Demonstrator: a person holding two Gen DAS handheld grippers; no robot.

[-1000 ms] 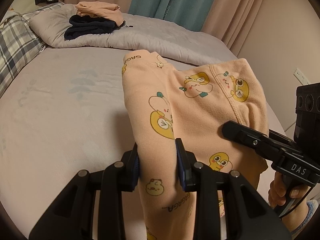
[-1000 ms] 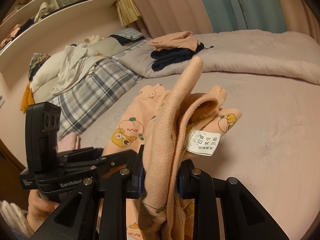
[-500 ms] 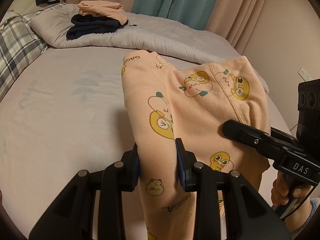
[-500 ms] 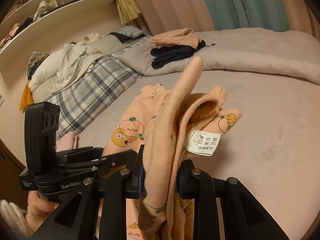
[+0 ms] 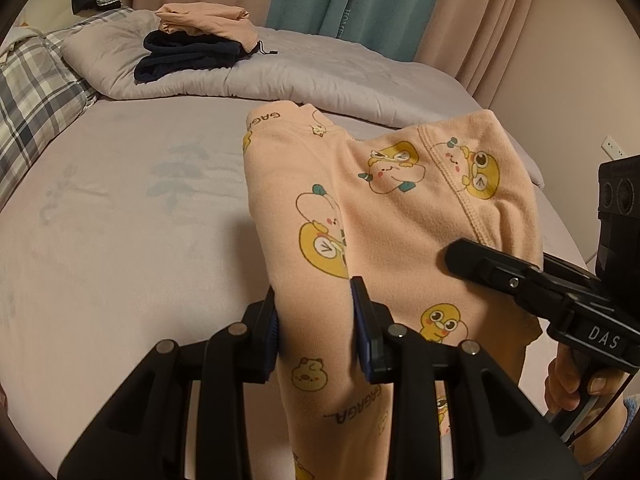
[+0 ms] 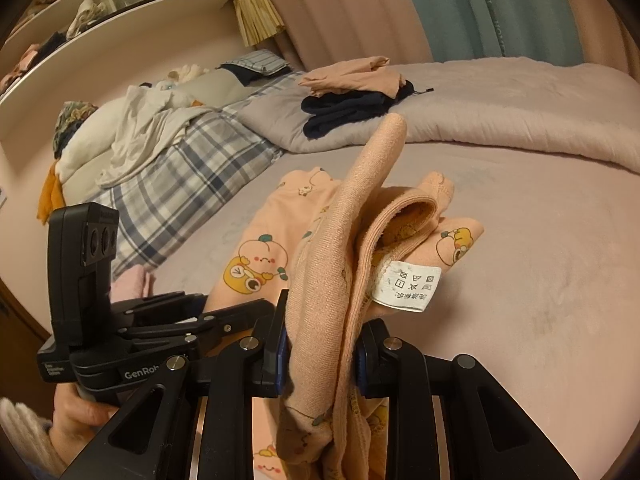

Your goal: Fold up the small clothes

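We are clamping the peach fleece cartoon-print pants (image 5: 404,216) in both the left gripper (image 5: 314,330) and right gripper (image 6: 320,354), the far end resting on the mauve bed sheet (image 5: 120,208), before the folded clothes stack (image 5: 196,44).

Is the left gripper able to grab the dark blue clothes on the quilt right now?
Probably not. The left gripper is shut on the peach pajamas, and the dark blue clothes lie far across the bed under a folded peach garment.
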